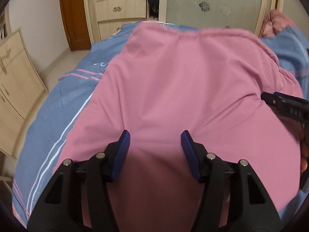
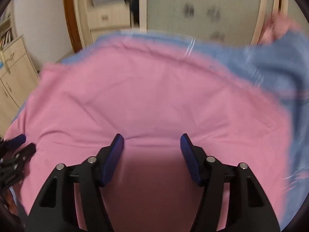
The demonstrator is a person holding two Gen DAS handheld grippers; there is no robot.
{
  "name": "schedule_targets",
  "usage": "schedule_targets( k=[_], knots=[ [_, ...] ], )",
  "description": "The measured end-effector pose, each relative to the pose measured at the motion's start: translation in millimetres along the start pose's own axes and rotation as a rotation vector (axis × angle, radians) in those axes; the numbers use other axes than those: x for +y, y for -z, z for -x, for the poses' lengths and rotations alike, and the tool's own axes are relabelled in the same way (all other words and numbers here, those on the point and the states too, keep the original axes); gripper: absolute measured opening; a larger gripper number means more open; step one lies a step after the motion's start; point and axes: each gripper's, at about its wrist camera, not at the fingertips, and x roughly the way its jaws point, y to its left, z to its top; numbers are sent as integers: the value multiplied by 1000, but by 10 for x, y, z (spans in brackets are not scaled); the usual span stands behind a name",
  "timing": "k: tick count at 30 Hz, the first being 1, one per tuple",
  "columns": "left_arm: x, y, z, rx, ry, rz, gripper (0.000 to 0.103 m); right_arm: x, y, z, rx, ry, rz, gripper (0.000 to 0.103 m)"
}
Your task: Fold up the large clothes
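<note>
Your left gripper has its jaws spread wide, nothing between the blue pads. It sits low over the near part of the pink garment; I can't tell whether the pads touch the cloth.

Your right gripper is the same: jaws apart, holding nothing, low over the same garment. The right wrist view is motion-blurred, so fine detail there is unreadable.

The garment lies spread across the blue striped bedsheet, its far hem toward the wardrobe. Creases radiate from the cloth near each gripper's fingertips.

Each gripper shows in the other's view: the right one at the right edge of the left view, the left one at the lower left of the right view, both beside the garment's near edge.

A wooden cabinet stands left of the bed.
</note>
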Motion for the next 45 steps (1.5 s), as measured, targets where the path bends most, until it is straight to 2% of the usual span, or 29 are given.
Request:
schedule_targets(
  k=[6, 9, 10, 11, 12, 13, 14, 15, 18, 21, 25, 28, 30, 37, 41, 45],
  knots=[
    [-49, 46, -103, 4, -14, 8, 58, 34, 162, 60, -59, 31, -6, 67],
    [-62, 110, 130, -61, -17, -1, 56, 27, 272, 139, -115, 55, -12, 70],
    [-61, 140, 259, -82, -1, 1, 58, 6, 361, 297, -161, 48, -17, 71],
    [-50, 180, 453, -116, 31, 8, 70, -26, 445, 453, -199, 44, -26, 71],
    [-43, 229, 676, -165, 59, 13, 78, -57, 609, 717, -247, 53, -40, 76],
    [-51, 280, 865, -209, 73, 13, 92, -70, 742, 906, -275, 66, -46, 86],
    [-79, 347, 1062, -255, 84, 8, 95, -87, 929, 1134, -306, 79, -52, 93],
    [-113, 428, 1281, -296, 100, -6, 95, -101, 1076, 1305, -329, 89, -57, 101],
    [-226, 619, 1674, -342, 130, -37, 100, -105, 1686, 1910, -368, 114, -92, 102],
    [-316, 803, 2008, -363, 155, -54, 101, -146, 2036, 2259, -347, 143, -153, 102],
    [-449, 1058, 2452, -363, 122, -57, 101, -146, 2463, 2748, -313, 205, -258, 102],
    [-475, 1229, 2756, -337, 130, -44, 101, -76, 2585, 3083, -311, 213, -278, 102],
    [-483, 1315, 2972, -327, 138, -55, 101, 46, 2639, 3393, -345, 251, -260, 102],
    [-447, 1620, 3752, -387, 103, -69, 101, 436, 2813, 4283, -464, 295, -183, 102],
    [-426, 1742, 4138, -421, 102, -69, 101, 532, 2871, 4554, -503, 310, -181, 102],
    [-437, 1787, 4376, -460, 99, -68, 101, 583, 2887, 4689, -511, 277, -182, 102]
  ],
)
